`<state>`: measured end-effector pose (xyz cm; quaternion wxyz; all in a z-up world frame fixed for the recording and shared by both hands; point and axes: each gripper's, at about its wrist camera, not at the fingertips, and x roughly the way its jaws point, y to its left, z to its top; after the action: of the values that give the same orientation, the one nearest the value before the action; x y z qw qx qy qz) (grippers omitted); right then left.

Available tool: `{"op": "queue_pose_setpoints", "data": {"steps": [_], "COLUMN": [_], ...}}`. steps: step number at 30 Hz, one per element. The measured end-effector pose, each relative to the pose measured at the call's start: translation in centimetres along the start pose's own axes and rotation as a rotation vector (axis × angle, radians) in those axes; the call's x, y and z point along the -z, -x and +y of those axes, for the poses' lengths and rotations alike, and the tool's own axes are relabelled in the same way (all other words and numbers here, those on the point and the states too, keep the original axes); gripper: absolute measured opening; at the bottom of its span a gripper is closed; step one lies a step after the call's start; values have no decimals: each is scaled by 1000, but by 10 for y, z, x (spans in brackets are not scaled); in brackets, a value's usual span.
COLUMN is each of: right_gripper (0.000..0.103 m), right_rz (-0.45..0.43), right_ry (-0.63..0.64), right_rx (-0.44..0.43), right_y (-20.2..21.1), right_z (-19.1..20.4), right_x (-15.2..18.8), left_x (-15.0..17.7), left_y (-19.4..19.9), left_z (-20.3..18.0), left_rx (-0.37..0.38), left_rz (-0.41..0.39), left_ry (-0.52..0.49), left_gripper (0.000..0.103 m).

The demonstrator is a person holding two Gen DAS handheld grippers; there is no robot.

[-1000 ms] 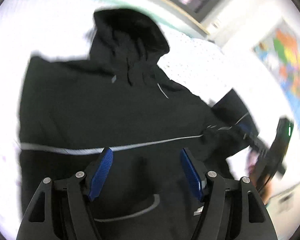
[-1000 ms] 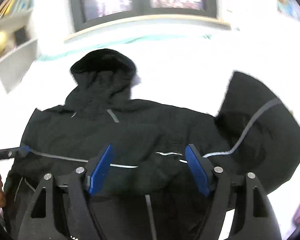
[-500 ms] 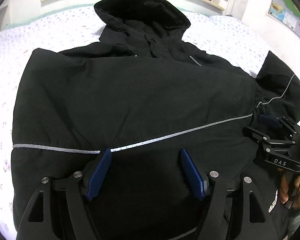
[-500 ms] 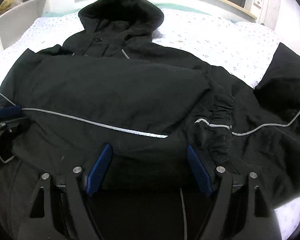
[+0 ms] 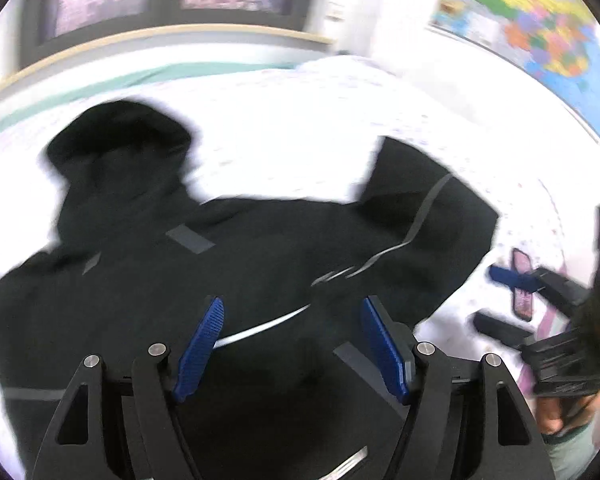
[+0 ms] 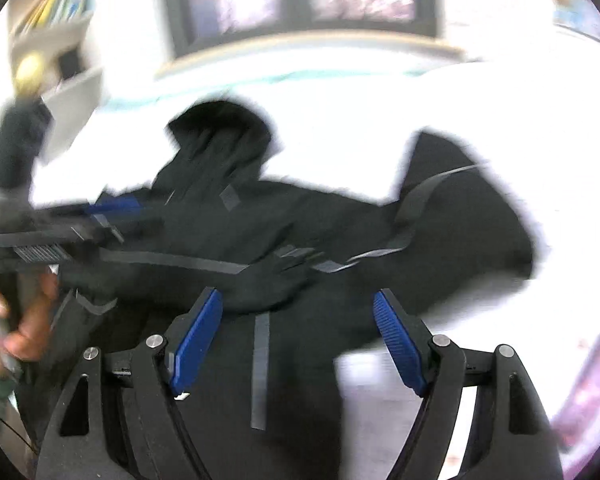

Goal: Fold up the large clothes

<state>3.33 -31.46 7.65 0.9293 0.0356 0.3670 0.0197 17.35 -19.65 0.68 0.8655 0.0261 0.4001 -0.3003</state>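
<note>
Your left gripper and right gripper both hover with jaws spread, holding nothing, above the black hooded jacket with grey reflective stripes, spread on the white bed.

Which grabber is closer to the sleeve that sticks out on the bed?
The right gripper. It hangs just beside the outstretched sleeve of the jacket. The left gripper is over the jacket's opposite side.

White-sheeted bed with black hooded jacket spread flat, phone beside it.
</note>
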Motion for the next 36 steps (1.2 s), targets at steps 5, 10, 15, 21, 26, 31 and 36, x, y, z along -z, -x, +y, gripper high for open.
{"op": "queue_pose_setpoints", "data": {"steps": [5,10,15,21,26,31,36], "right_gripper": [82,82,82,93,54,22,20], "right_rz": [-118,-55,37,107,105,59,-87], "right_ry": [-206,-390,-608,-873,-660,-590,-548], "right_rx": [97,150,87,-93,69,117,388], "right_y": [51,17,-60,-154,-161,-136,-53], "right_z": [-109,-207,-282,-320,-291,-286,-305], "right_x": [-26,-35,-14,33,12,3,-4], "left_x": [-15,23,31,39,42,49,49], "left_y": [-92,-177,-170,-168,-166,-160,-155], "left_z": [-34,-27,-29,-39,-43,-52,-52], "left_rx": [88,38,39,-7,-14,-17,7], "left_rz": [75,167,101,60,48,39,25], "left_ry": [40,47,22,-29,-35,-36,-19], "left_gripper": [72,73,73,74,75,75,75]}}
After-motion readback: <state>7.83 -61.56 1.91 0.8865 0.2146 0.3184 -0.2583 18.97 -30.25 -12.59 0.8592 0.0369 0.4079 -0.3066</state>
